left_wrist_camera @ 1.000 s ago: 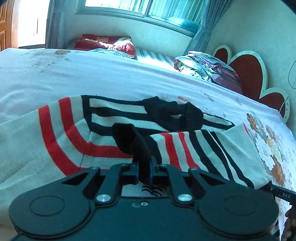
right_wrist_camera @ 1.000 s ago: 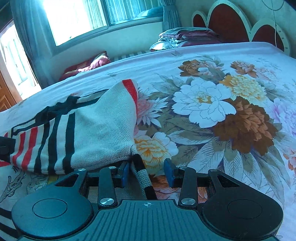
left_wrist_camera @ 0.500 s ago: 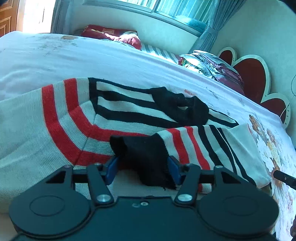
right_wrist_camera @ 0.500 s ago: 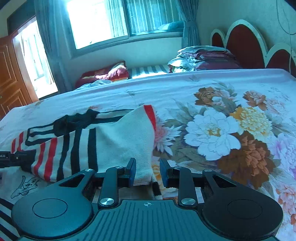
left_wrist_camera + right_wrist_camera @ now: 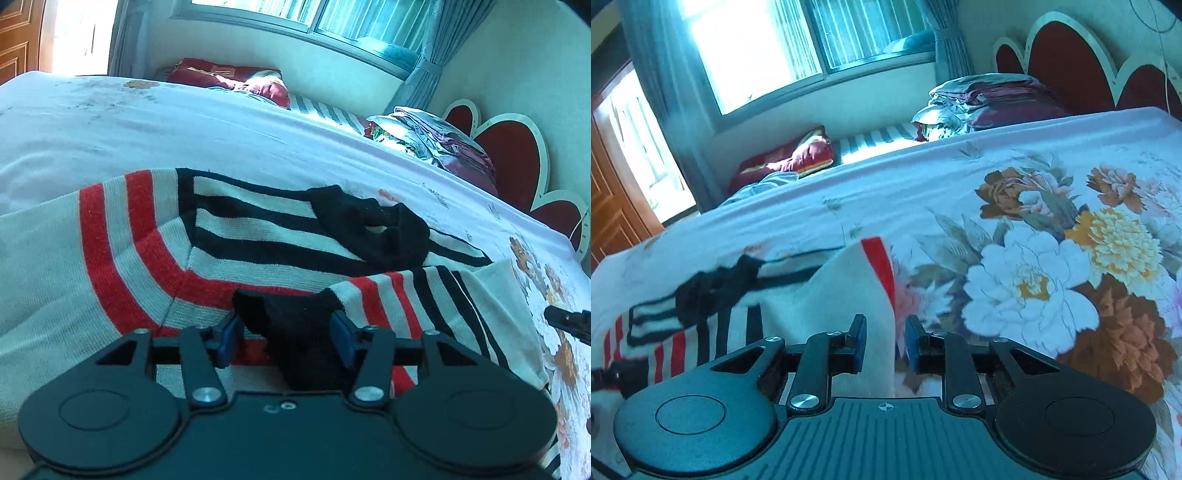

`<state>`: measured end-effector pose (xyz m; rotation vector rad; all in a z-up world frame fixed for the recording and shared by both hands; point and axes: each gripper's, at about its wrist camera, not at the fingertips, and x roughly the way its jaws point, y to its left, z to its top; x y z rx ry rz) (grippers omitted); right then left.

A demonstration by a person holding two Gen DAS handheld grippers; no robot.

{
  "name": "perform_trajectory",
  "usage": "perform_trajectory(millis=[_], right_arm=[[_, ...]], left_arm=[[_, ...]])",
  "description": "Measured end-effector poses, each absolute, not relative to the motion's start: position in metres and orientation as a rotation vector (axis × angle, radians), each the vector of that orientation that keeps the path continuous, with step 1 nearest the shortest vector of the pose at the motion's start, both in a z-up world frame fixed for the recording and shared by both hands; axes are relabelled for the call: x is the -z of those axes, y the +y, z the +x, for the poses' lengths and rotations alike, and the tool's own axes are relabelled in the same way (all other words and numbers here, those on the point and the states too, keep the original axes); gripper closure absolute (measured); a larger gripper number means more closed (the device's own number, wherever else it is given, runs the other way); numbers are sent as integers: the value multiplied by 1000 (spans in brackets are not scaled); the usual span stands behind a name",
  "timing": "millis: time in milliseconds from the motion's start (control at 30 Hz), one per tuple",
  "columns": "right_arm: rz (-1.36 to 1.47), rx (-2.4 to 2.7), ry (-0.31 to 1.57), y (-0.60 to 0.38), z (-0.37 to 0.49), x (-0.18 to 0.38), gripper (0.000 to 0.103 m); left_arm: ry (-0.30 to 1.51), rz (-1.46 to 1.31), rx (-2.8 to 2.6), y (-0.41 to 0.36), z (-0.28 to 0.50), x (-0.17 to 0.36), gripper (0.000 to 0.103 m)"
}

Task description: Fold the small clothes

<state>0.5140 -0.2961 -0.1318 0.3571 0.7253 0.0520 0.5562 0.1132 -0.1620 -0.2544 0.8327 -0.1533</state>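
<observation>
Left tool (image 5: 284, 338), jaws spread, straddles the black cuff (image 5: 295, 332) of the red, black and cream striped knit sweater (image 5: 236, 240); right tool (image 5: 884, 343) likewise gapes around its hem. Sleeves lie folded inward on the floral-sheeted bed (image 5: 1034, 288) (body fold seemingly remains).

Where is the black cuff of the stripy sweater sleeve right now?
In the left wrist view, the black cuff lies low in the middle, between the open fingers of the left hand-held gripper, on top of the striped sweater spread over the bed.
</observation>
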Motion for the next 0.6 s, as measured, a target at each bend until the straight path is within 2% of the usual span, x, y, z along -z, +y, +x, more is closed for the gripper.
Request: perform_trajectory(millis=[133,167,200,233,267,300,333,400,500,533,600], right_arm=[[448,-46,761,-309,564,145,80],[481,-39,777,-314,573,151,80],[516,-41,797,-318,581,157,80],[552,-59,817,-321,586,162,80],[575,-97,823,-323,590,165,80],[534,-112,806,-321,589,163,84],[458,-100,802,-316,589,160,93],[315,-37,820,-309,589,166,93],[265,-36,814,-304,588,164,92],[253,-20,807,-303,586,162,92],[260,32,784,-305,580,157,92]], left_arm=[[836,-284,141,115,571,163,64],[838,-287,138,116,573,164,72],[838,-282,139,115,575,166,86],[840,-276,156,114,576,169,94],[838,-271,164,113,576,169,96],[821,-248,164,110,574,168,96],[800,-215,163,107,570,166,96],[797,-166,146,102,565,169,96],[793,-167,140,103,564,172,95],[796,-174,132,105,565,171,91],[781,-182,87,111,561,164,77]])
